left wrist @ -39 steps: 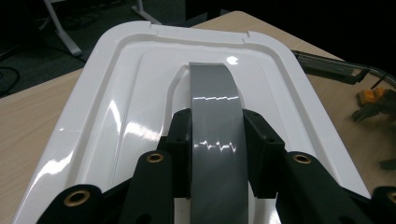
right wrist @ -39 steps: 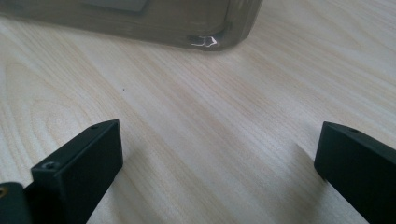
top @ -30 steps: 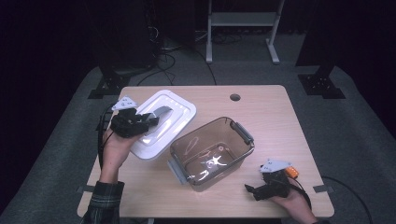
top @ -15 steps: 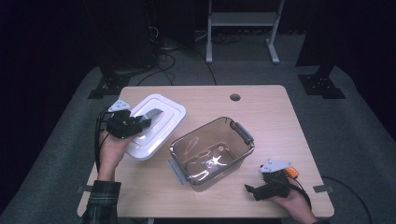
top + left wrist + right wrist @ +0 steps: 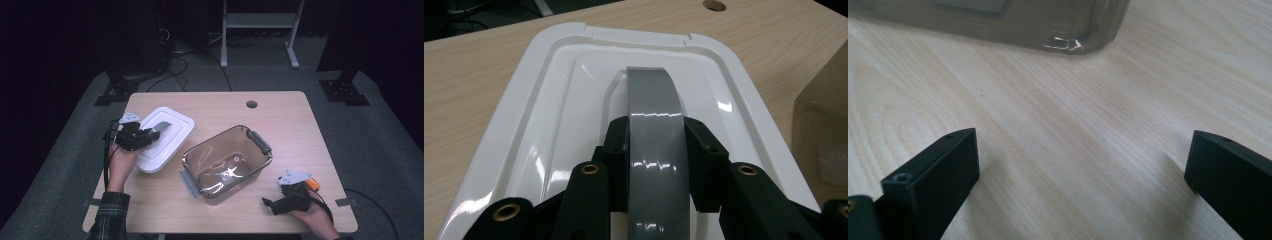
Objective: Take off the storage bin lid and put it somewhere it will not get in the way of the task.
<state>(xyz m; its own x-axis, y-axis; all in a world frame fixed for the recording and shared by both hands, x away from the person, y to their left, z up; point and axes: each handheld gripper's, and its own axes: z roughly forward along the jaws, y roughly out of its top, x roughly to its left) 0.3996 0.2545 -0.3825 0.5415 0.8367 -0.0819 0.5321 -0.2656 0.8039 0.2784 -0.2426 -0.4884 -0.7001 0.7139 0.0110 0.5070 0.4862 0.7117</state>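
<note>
Two grippers split the work: the left gripper is clamped on the grey handle of the white lid, held left of the clear box, while the right gripper rests open on the table, so next the lid likely needs setting down flat.

The room is dark, and the walls are lost in black. A light wooden table with rounded corners stands on a grey carpet floor. Near its far edge the table has 1 round cable hole. Behind the table there is a white metal stand with 2 legs. At the left, black cables lie on the floor beside a dark stand base. At the right stands another black base. The light falls from above on the table.
</note>
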